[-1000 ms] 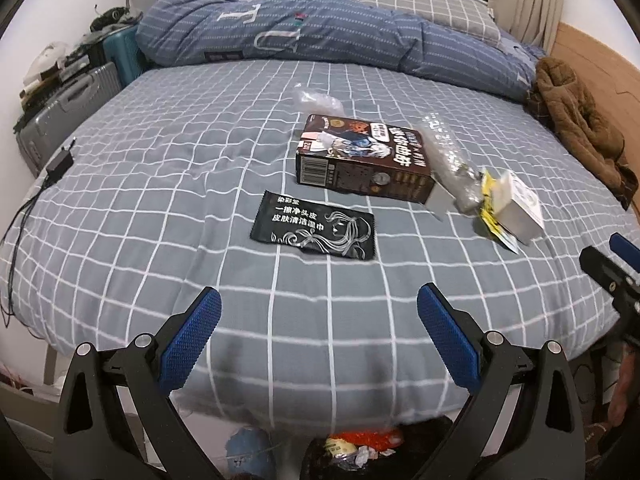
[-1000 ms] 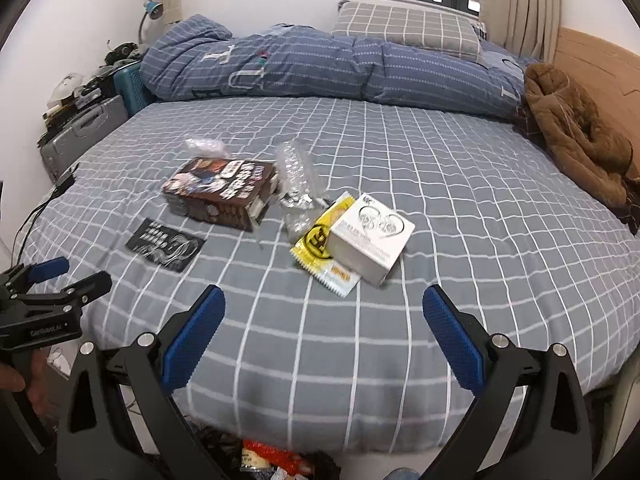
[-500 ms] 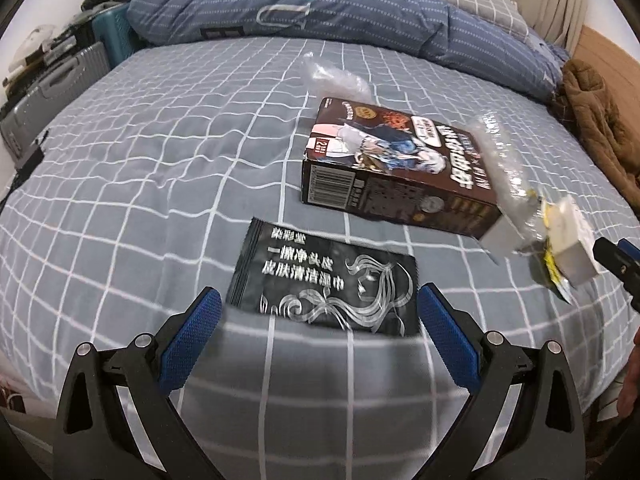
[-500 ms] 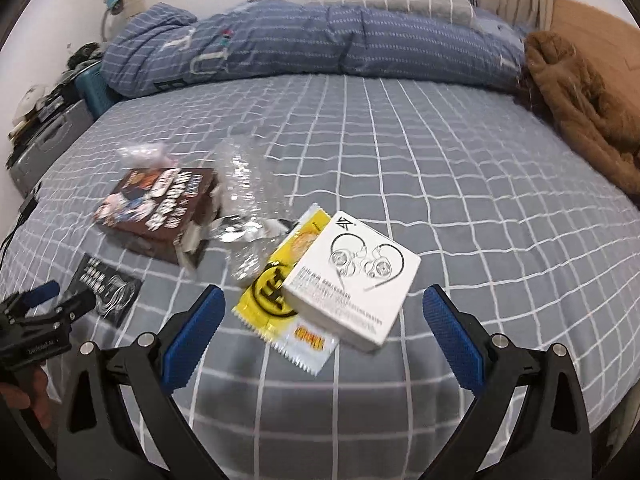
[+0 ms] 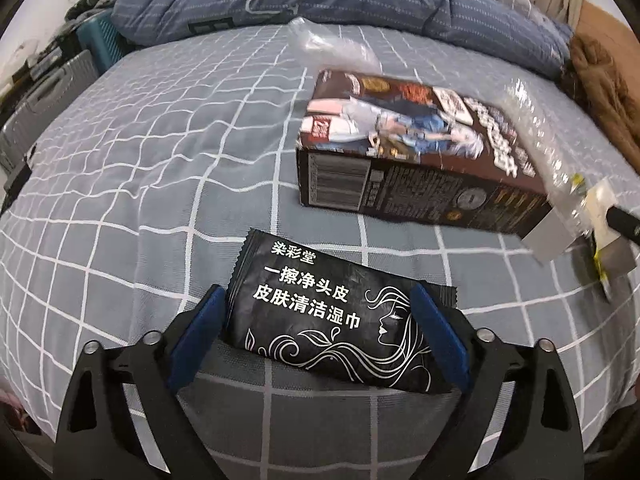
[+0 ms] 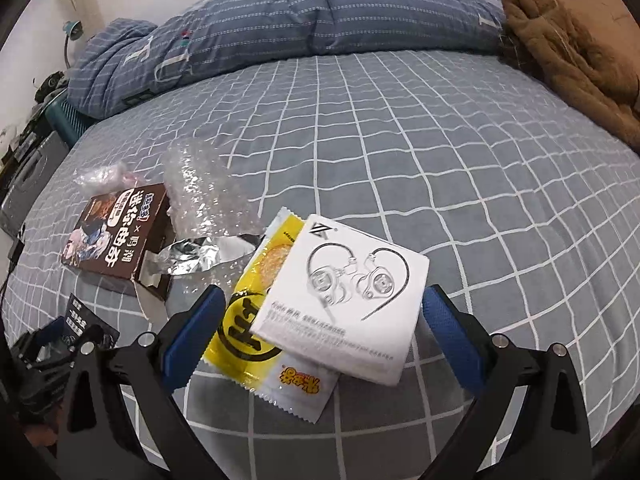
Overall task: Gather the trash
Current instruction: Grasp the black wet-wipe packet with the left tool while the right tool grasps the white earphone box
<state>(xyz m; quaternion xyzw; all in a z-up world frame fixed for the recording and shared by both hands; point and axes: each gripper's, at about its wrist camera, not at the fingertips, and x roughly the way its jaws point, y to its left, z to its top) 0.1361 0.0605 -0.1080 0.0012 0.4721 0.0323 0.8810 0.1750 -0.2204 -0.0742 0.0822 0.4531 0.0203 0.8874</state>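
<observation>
Bed: a grey bedsheet point(image 5: 120, 208) with white squares carries all the trash; a blue striped duvet point(image 6: 280, 28) lies bunched at 12 o'clock, and a brown coat point(image 6: 572, 60) at 2 o'clock in the right wrist view.

Left gripper point(image 5: 316, 320): the jaws are closing, but the blue pads do not press yet. The black wet-wipe packet point(image 5: 320, 312) lies flat on the sheet between them, with its right corner just past the right pad.

Dark snack box point(image 5: 420, 160): it lies on its side at 1 o'clock from the black packet, near but apart from it, with one end flap open.

Clear plastic bag point(image 5: 332, 46): crumpled, at 12 o'clock behind the box.

Right gripper point(image 6: 324, 316): the jaws stand wide apart and hold nothing. The white earphone box point(image 6: 344, 300) sits between the pads; whether a pad touches it I cannot tell.

Yellow snack wrapper point(image 6: 244, 328): flat, partly under the white box, by the left pad.

Bubble wrap point(image 6: 204, 196): at 11 o'clock from the white box, touching the dark box.
</observation>
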